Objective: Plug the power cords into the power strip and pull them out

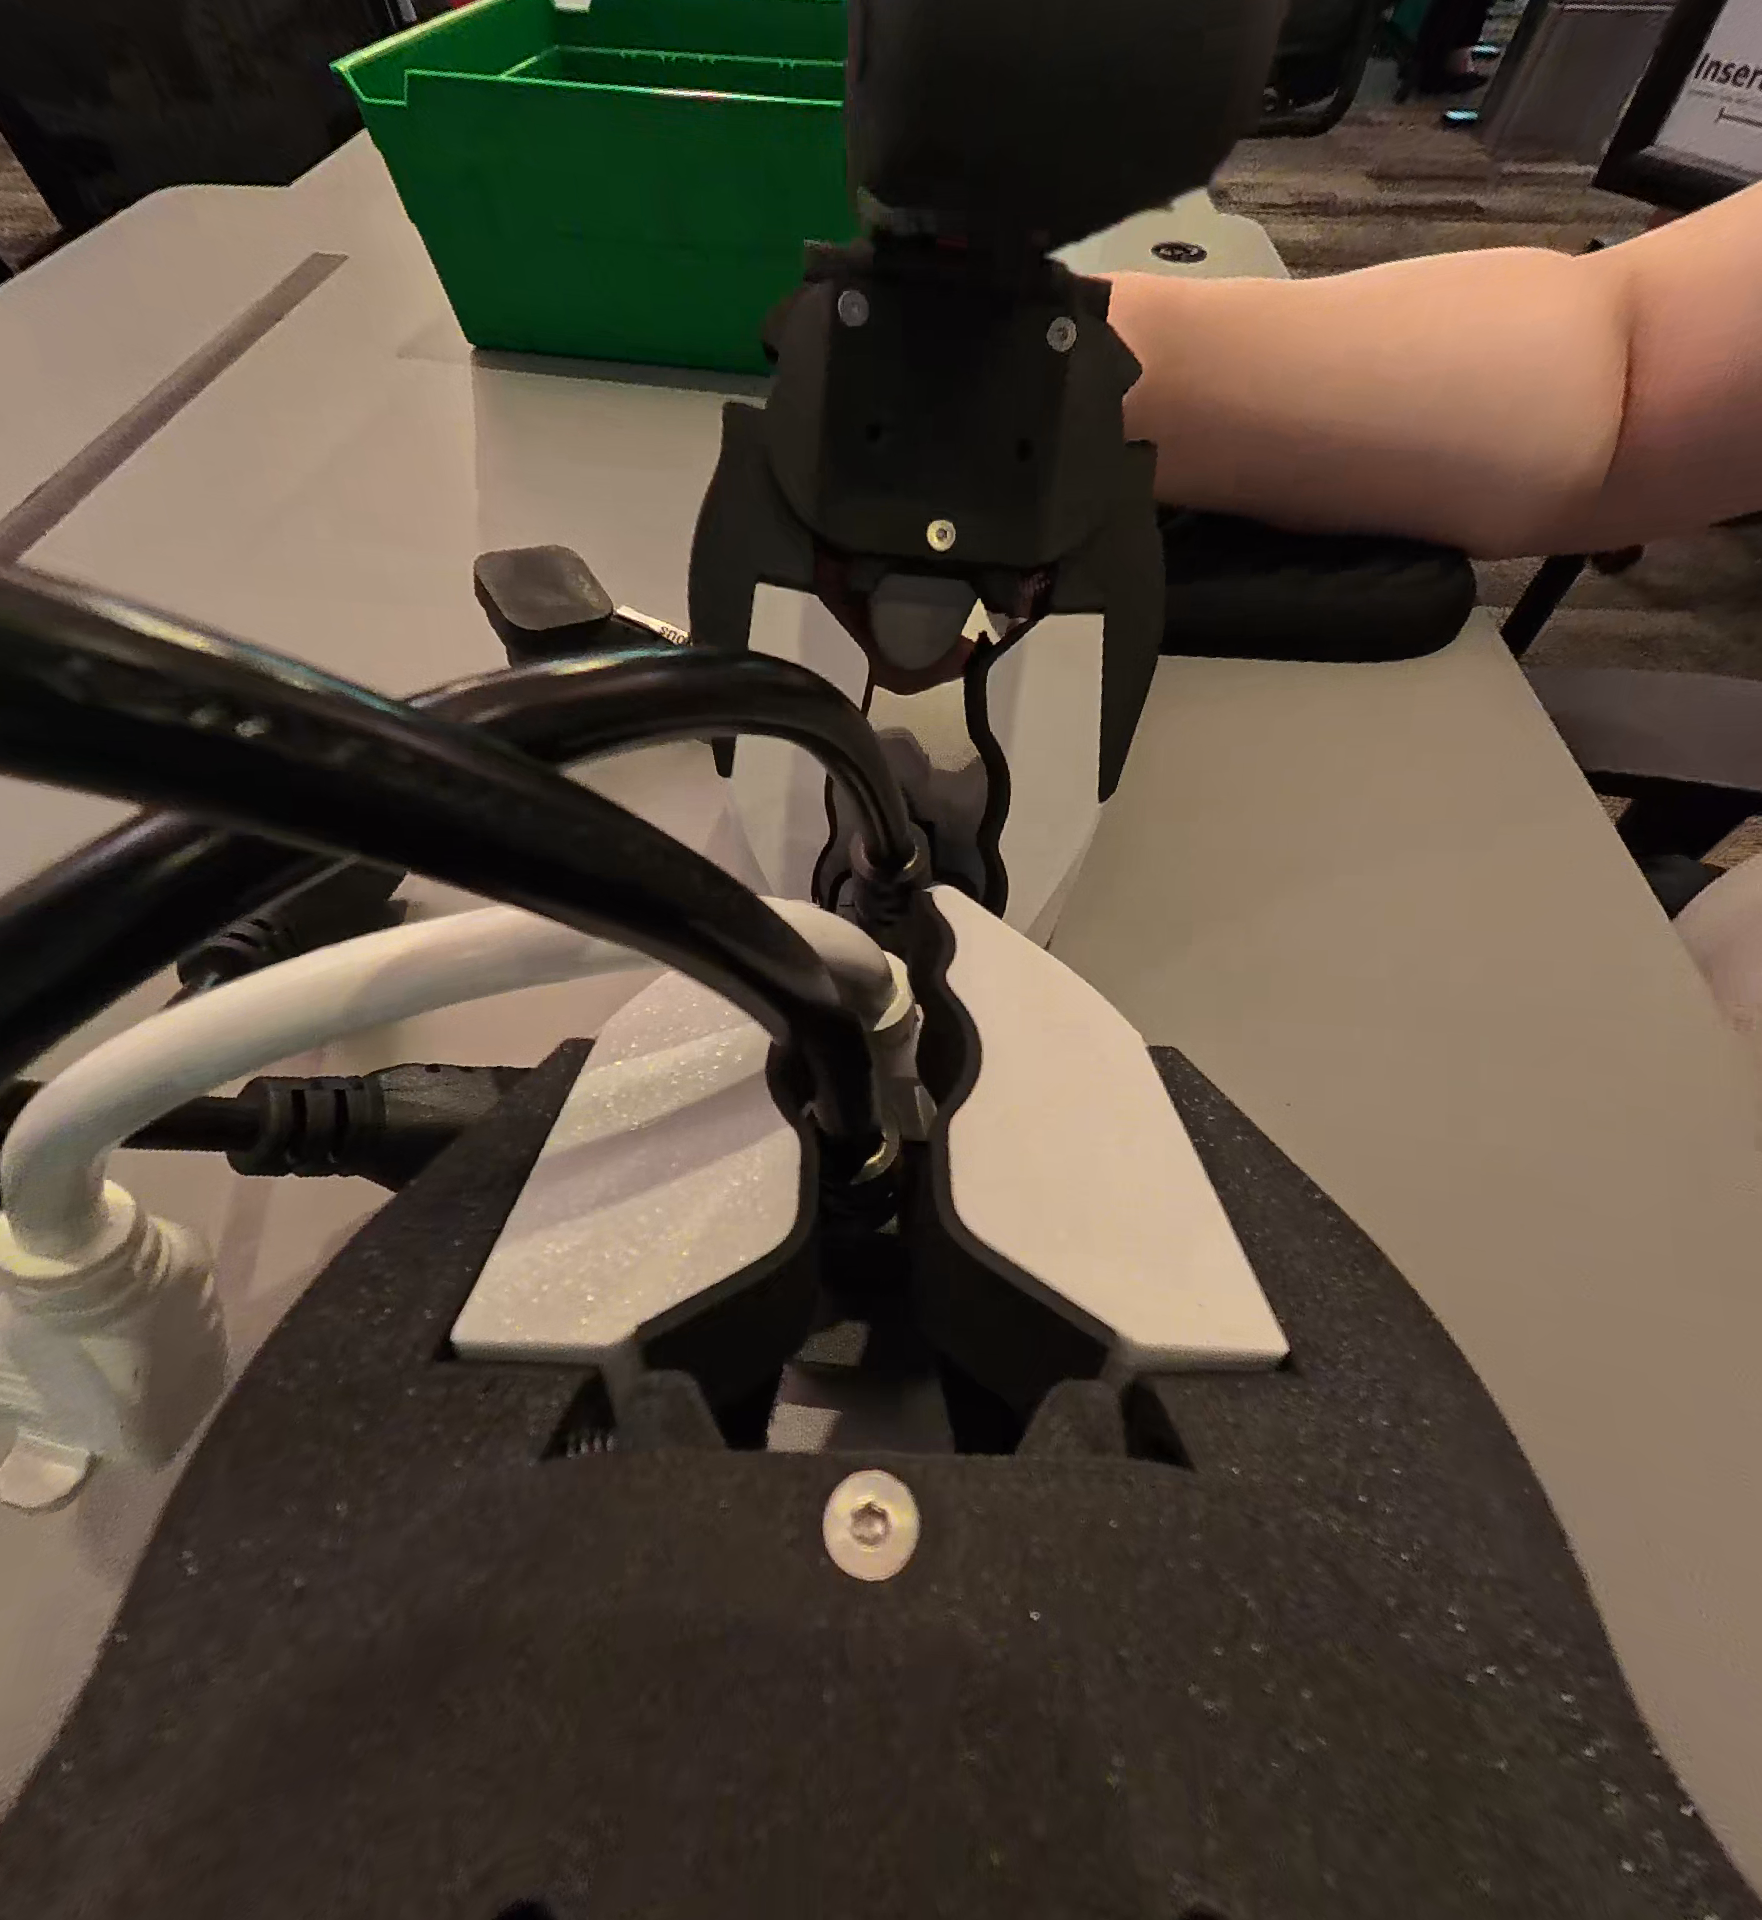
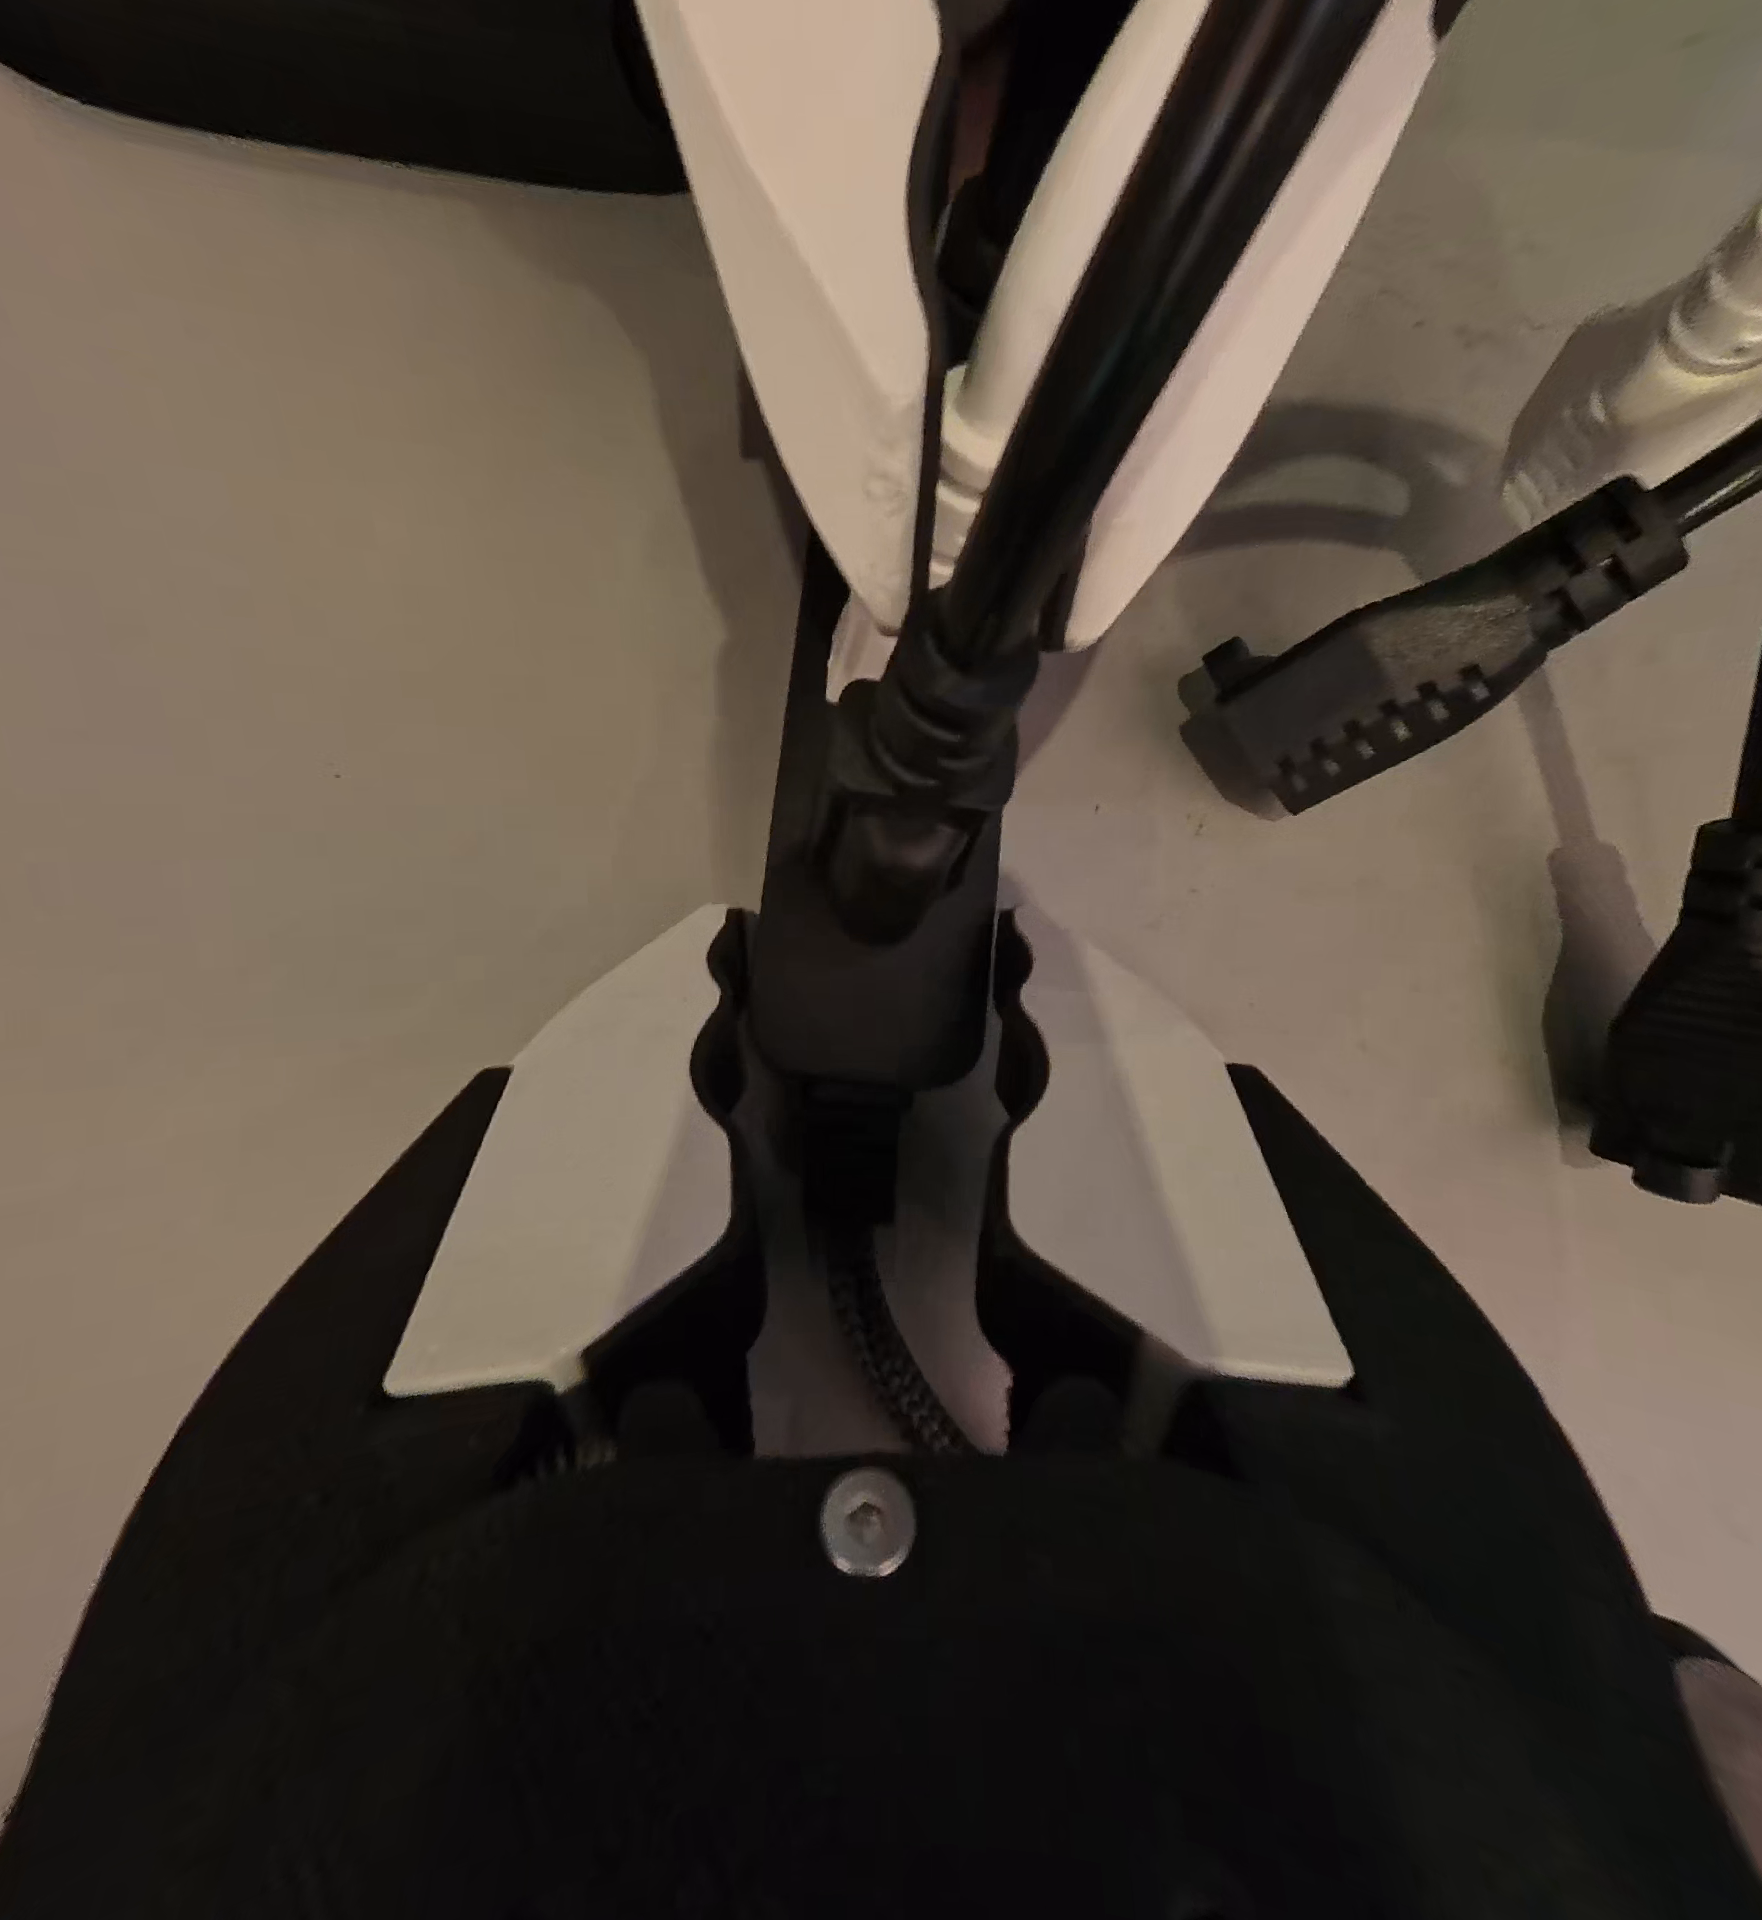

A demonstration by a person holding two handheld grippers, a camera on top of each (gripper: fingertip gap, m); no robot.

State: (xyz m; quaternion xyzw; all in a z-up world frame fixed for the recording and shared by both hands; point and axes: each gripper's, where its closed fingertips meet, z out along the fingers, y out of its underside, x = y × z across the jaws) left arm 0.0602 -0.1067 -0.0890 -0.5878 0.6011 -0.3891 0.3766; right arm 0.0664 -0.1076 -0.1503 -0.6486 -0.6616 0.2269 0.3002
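Note:
My right gripper (image 2: 866, 935) is shut on the end of a narrow black power strip (image 2: 856, 997), whose braided cable (image 2: 856, 1299) runs back between its fingers. A black plug (image 2: 898, 831) sits in the strip. My left gripper (image 1: 908, 935), seen from above in the right wrist view (image 2: 960, 613), is shut on the black power cord (image 1: 441, 790) just behind that plug. A white cord (image 1: 389, 977) also passes between its fingers. The right gripper (image 1: 908, 831) faces the left one, tip to tip, over the grey table (image 1: 1272, 935).
Loose plugs lie to one side: a white one (image 1: 77, 1320), a black connector (image 2: 1376, 707) and a black plug (image 2: 1687, 1060). A green bin (image 1: 628, 187) stands at the table's far side. A person's forearm (image 1: 1428, 395) reaches in from the right. It is some 7 centimeters from my right tips to the black connector (image 2: 1376, 707).

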